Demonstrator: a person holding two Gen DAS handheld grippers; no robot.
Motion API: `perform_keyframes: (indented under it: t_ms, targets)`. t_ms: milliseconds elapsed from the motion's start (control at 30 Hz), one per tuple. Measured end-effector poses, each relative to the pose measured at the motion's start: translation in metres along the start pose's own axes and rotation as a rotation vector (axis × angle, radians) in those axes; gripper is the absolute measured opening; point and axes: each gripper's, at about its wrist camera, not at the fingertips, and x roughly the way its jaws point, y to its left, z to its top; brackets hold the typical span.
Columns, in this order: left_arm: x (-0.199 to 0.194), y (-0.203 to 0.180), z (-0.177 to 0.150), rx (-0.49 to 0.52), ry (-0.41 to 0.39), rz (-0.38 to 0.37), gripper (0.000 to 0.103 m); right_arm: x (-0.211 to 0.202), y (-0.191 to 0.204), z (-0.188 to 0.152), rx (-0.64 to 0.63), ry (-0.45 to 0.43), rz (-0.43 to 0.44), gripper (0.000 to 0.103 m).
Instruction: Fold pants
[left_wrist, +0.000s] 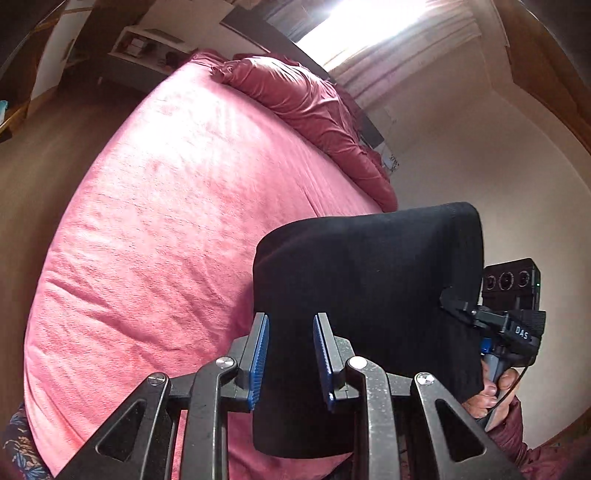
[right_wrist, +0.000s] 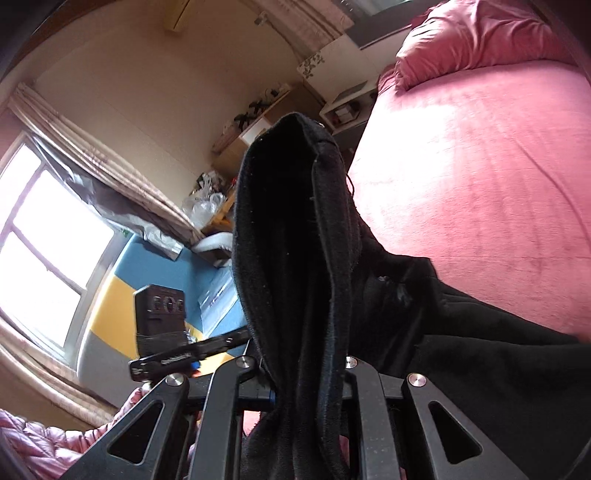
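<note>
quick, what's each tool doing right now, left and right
Left tool: open, black pants hanging just past its fingers.
Right tool: closed on the black pants.

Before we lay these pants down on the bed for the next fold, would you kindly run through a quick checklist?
1. Right tool clamped on the black pants: ok.
2. Left tool gripping fabric: not ok; its blue pads stand apart.
3. Pants hanging flat from the right tool: not ok, bunched in the right wrist view.
4. Pink bed bare where the pants would land: ok.
5. Hems aligned: cannot tell.
</note>
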Motion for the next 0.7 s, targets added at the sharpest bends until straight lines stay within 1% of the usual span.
perform_keyframes:
  t_ms: [133,267,367,467,533,567,600,633,700]
  targets:
    - [0.04,-0.033,-0.007,0.074,0.068,0.0,0.025,-0.032,-0.021,-0.01,0.045,-0.056,-0.053,0.014]
    - [0.079,-0.06,-0.021,0.156,0.168,-0.001,0.025,-0.058,-0.053,-0.027,0.093,-0.078,-0.118,0.014]
    - [0.107,-0.076,-0.039,0.221,0.253,0.026,0.025,-0.069,-0.095,-0.041,0.172,-0.076,-0.18,0.014]
    - [0.131,-0.084,-0.058,0.264,0.326,0.06,0.025,-0.068,-0.139,-0.054,0.266,-0.06,-0.24,0.014]
    - [0.142,-0.088,-0.068,0.278,0.36,0.077,0.025,-0.065,-0.167,-0.064,0.326,-0.043,-0.25,0.014]
    - [0.146,-0.091,-0.073,0.291,0.37,0.089,0.025,-0.061,-0.178,-0.07,0.355,-0.035,-0.27,0.014]
    - [0.149,-0.092,-0.076,0.296,0.376,0.094,0.025,-0.065,-0.191,-0.074,0.378,-0.029,-0.278,0.017]
    - [0.152,-0.093,-0.079,0.294,0.386,0.099,0.025,-0.064,-0.2,-0.08,0.411,-0.022,-0.284,0.022]
    - [0.156,-0.093,-0.082,0.29,0.399,0.113,0.025,-0.069,-0.209,-0.086,0.457,-0.039,-0.278,0.026]
